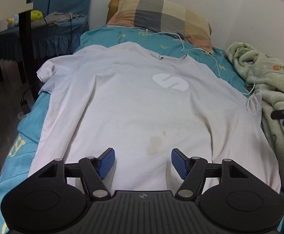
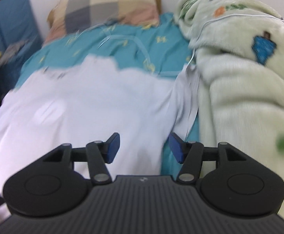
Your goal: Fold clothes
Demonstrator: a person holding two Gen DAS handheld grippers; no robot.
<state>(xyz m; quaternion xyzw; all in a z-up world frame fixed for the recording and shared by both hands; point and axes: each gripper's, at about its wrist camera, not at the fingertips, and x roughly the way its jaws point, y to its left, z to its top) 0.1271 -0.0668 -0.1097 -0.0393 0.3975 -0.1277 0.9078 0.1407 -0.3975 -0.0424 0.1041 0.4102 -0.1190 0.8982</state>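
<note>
White T-shirt [image 1: 134, 105] lies flat on the bed [image 1: 161, 42] ahead of both grippers, left gripper [image 1: 143, 162] and right gripper [image 2: 144, 148] fingers apart, empty; limp, light cloth, likely best pinched at hem or sleeve.

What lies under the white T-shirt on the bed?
The white T-shirt lies flat on a teal bedsheet, which shows around its edges. Whatever sits beneath the shirt's middle is covered and cannot be seen.

Teal bed [image 1: 20, 136], white T-shirt [image 1: 134, 105], pillow [image 1: 161, 17], blanket [image 1: 269, 81]
</note>
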